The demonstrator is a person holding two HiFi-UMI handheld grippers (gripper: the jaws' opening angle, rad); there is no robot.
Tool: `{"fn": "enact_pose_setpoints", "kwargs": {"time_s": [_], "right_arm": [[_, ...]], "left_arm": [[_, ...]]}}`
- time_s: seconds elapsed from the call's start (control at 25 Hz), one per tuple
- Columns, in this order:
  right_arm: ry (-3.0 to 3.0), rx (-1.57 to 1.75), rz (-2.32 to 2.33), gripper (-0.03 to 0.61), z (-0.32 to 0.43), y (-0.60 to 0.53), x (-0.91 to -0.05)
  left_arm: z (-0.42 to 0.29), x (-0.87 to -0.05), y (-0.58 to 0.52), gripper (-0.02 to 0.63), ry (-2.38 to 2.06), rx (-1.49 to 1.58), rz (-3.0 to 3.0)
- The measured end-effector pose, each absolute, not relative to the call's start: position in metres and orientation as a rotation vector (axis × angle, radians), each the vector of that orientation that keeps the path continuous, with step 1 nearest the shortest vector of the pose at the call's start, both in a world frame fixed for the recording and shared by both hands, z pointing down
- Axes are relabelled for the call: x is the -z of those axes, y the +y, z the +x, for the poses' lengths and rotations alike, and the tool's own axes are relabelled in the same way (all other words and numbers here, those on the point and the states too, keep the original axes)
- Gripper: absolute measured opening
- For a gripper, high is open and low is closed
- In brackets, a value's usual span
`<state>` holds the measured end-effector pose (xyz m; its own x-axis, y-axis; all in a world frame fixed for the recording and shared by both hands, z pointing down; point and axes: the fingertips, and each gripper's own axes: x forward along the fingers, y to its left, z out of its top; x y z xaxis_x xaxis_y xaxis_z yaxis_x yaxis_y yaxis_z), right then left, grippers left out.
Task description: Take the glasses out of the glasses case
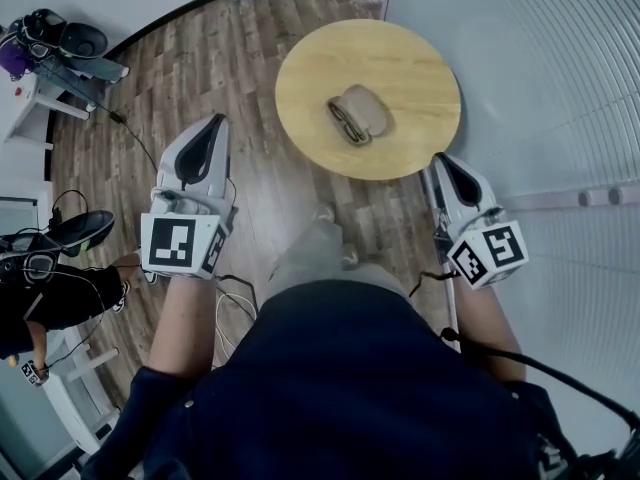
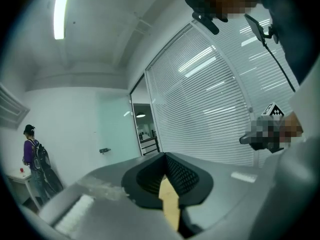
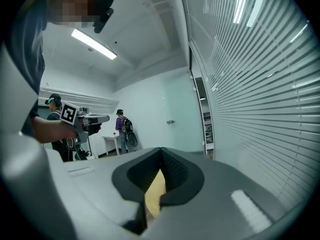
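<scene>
from the head view, the left tongs [image 1: 214, 123] and right tongs [image 1: 441, 160] hang short of the round worktop [image 1: 300, 88]. the glasses case [image 1: 358, 115] lies ahead, between them, untouched. each tongs' own view shows them pinched together, empty. i'd widen both first, then let one steady the case.

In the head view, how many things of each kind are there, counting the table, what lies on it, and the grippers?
round table: 1
glasses case: 1
grippers: 2 (left gripper, right gripper)
Total: 4
</scene>
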<state>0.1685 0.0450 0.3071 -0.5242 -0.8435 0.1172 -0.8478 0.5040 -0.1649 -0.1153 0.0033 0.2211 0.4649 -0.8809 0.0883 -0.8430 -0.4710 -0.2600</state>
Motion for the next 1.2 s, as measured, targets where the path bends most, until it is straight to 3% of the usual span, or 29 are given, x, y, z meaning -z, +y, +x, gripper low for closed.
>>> {"fn": "enact_pose_setpoints", "kwargs": {"time_s": [0.76,1.2], "right_arm": [[-2.556,-0.368,1.571,0.009,0.12,-0.098,-0.342],[-2.529,-0.448,1.452,0.009,0.095,-0.124,-0.374]], "left_arm": [[-0.12,-0.275,-0.177,0.003,1.356,0.292,-2.731],[-0.099,-0.322,-0.197,0.003,1.335,0.343,-2.843]]}}
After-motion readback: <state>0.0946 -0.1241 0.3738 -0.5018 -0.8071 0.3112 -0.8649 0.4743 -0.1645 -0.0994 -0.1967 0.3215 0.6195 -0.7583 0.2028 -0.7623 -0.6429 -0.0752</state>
